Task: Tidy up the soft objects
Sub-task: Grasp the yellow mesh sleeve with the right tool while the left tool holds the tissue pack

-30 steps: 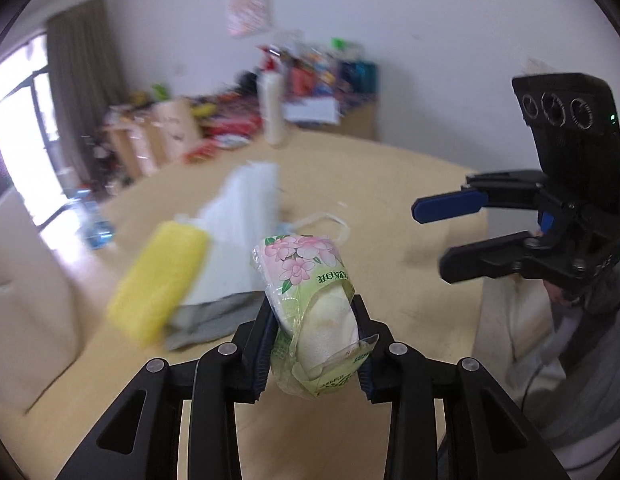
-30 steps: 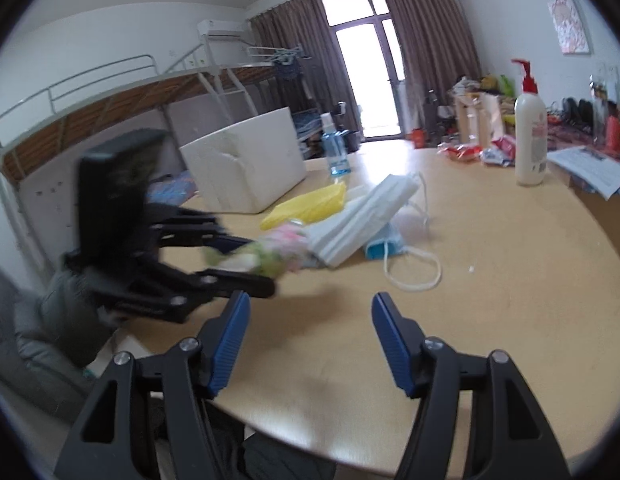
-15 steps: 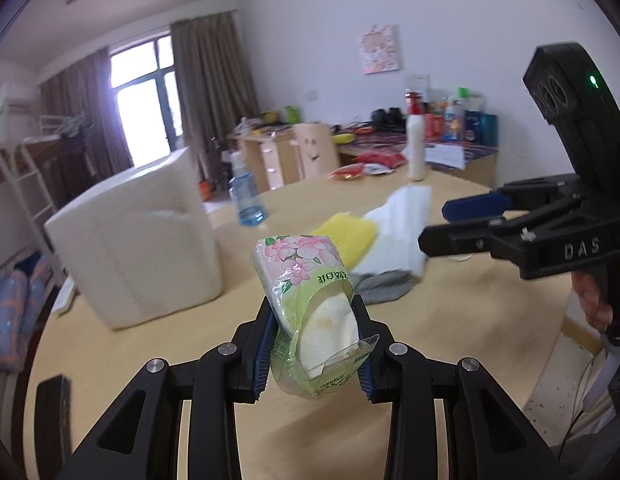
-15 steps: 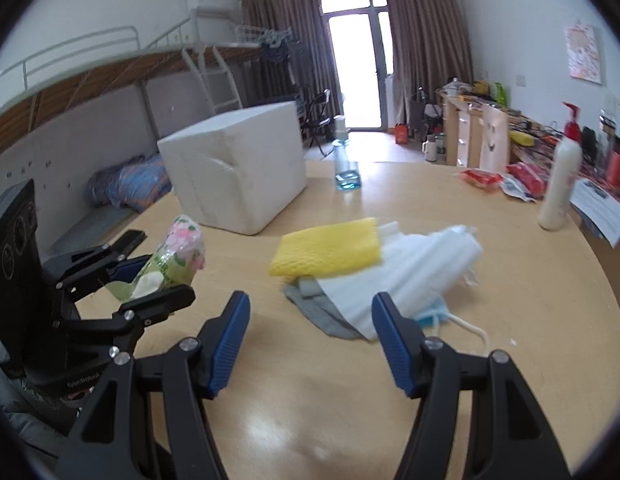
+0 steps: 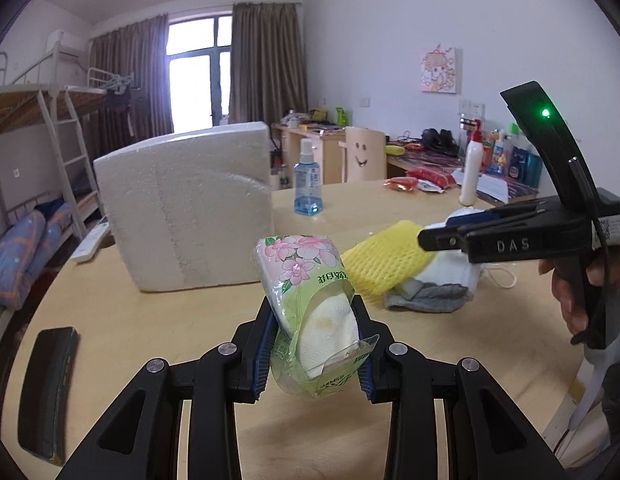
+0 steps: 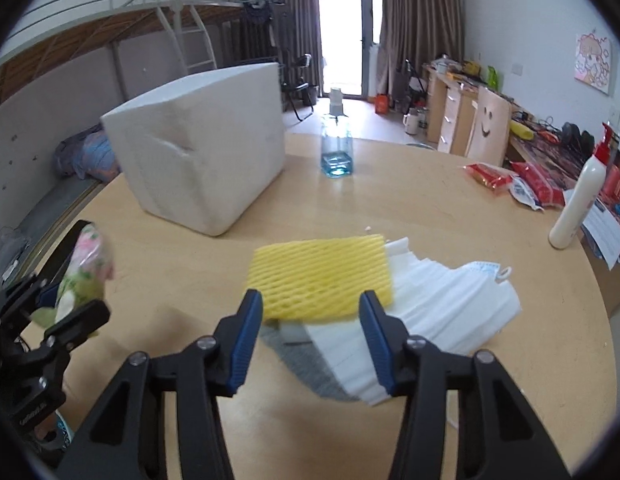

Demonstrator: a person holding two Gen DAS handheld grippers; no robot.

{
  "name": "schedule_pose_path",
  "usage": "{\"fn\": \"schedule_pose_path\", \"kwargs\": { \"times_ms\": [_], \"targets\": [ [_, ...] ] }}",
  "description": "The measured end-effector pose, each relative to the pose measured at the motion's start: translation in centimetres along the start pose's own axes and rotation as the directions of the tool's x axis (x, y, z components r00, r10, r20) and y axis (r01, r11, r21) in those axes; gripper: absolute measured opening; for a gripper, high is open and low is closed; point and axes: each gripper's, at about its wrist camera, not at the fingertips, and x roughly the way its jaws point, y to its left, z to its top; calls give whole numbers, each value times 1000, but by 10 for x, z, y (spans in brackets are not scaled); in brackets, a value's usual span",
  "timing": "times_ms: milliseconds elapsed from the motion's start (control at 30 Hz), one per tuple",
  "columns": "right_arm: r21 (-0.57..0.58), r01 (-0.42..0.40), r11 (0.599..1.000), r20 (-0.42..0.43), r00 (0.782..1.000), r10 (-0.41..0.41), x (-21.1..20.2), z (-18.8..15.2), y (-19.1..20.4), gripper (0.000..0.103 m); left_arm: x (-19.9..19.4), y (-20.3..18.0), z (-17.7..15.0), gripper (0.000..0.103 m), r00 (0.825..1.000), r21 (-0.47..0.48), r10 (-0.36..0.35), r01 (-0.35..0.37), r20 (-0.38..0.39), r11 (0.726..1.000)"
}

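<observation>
My left gripper (image 5: 314,340) is shut on a floral green tissue pack (image 5: 310,292) and holds it above the round wooden table (image 5: 149,320). It shows at the left of the right wrist view (image 6: 85,268). My right gripper (image 6: 310,320) is open, its fingertips just in front of a yellow foam net (image 6: 322,276). The net lies on white foam sheets (image 6: 442,300), a grey cloth (image 6: 310,364) and a face mask (image 6: 486,270). In the left wrist view the right gripper (image 5: 442,232) hangs over this pile (image 5: 390,264).
A white foam box (image 6: 205,148) stands at the table's far left. A blue spray bottle (image 6: 337,148), a lotion bottle (image 6: 578,196) and red snack packs (image 6: 506,178) stand further back. A dark phone (image 5: 47,388) lies near the left edge.
Both grippers have swung left toward the foam box. My right gripper has moved forward up to the yellow net. The left still holds the tissue pack.
</observation>
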Motion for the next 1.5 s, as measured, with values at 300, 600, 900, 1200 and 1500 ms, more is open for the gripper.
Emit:
{"fn": "schedule_pose_path", "kwargs": {
  "times_ms": [300, 600, 900, 1200, 1500],
  "targets": [
    [26, 41, 999, -60, 997, -39, 23, 14, -7, 55, 6, 6, -5, 37, 999, -24, -22, 21, -36, 999],
    [61, 51, 997, -115, 992, -44, 40, 17, -14, 55, 7, 3, -6, 37, 999, -10, -31, 31, -36, 999],
    [67, 55, 996, -163, 986, -44, 56, 18, -16, 66, 9, 1, -7, 37, 998, -15, -46, 45, -38, 999],
    [11, 44, 999, -95, 995, -42, 41, 13, -5, 20, 10, 2, -8, 37, 999, -11, -40, 39, -37, 999],
    [33, -73, 997, 0, 997, 73, 8, 17, -4, 14, 2, 7, -5, 37, 1000, -25, -17, 17, -18, 1000]
  ]
}}
